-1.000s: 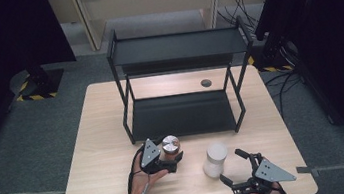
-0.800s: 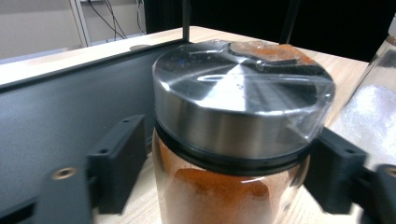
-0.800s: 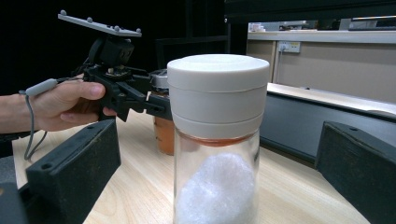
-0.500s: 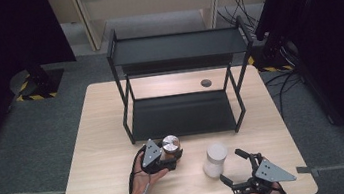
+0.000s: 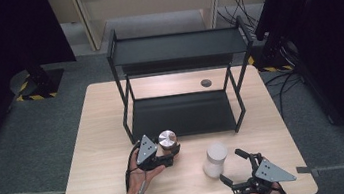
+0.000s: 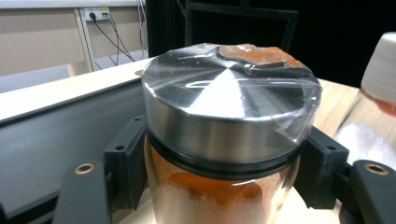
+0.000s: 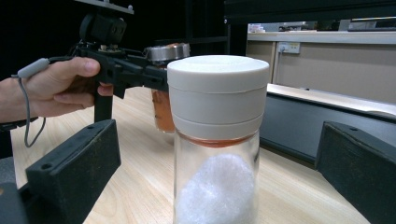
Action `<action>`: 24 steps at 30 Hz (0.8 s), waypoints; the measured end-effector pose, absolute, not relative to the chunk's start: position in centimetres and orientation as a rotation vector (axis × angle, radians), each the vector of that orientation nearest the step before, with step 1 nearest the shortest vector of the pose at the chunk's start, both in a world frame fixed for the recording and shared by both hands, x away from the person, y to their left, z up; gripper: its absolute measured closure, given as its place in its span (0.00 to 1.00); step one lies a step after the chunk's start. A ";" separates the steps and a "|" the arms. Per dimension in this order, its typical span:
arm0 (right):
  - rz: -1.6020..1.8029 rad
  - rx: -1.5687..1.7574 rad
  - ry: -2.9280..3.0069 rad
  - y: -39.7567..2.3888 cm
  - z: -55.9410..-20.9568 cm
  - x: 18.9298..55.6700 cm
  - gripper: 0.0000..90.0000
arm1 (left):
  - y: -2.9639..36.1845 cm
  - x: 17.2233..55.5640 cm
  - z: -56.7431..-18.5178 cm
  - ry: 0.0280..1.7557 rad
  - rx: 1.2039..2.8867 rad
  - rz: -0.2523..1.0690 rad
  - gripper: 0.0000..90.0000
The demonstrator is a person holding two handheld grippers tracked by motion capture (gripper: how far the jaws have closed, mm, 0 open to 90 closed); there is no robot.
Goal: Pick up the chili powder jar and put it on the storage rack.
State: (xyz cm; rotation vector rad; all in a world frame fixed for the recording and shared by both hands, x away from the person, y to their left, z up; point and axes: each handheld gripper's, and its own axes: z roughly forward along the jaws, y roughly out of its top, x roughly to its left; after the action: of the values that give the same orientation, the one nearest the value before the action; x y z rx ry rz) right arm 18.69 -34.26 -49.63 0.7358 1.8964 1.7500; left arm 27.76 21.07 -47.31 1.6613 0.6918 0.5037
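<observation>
A glass jar of orange powder with a steel lid under clear film stands on the table in front of the black rack. My left gripper is shut on it, and both pads press its sides just under the lid. A second jar with a white lid and white grains stands to the right. My right gripper is open, with its jaws on either side of that jar and clear of it. The left gripper and its hand appear behind the white-lidded jar in the right gripper view.
A black two-level metal rack stands at the middle and back of the light wooden table, its lower shelf bare. A small dark round disc lies on the table behind the rack. Grey floor surrounds the table.
The left hand has shifted slightly at the steel-lidded jar, with its jaws drawn in against it. The right gripper and the white-lidded jar have not moved.
</observation>
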 end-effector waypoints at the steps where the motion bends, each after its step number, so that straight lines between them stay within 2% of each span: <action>1: 1.750 0.736 1.896 -34.3 -49.6 18.7 0.00 | 21.1 27.7 -47.2 0.692 1.659 0.506 0.34; 24: 1.752 0.733 1.897 -34.3 -49.6 18.7 0.00 | 21.8 28.2 -43.1 0.674 1.636 0.524 0.34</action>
State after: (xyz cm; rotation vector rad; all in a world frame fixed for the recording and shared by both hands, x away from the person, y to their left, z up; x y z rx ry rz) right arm 18.71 -34.30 -49.64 0.7335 1.8972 1.7519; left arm 28.22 21.79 -43.05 1.6358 0.6742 0.5245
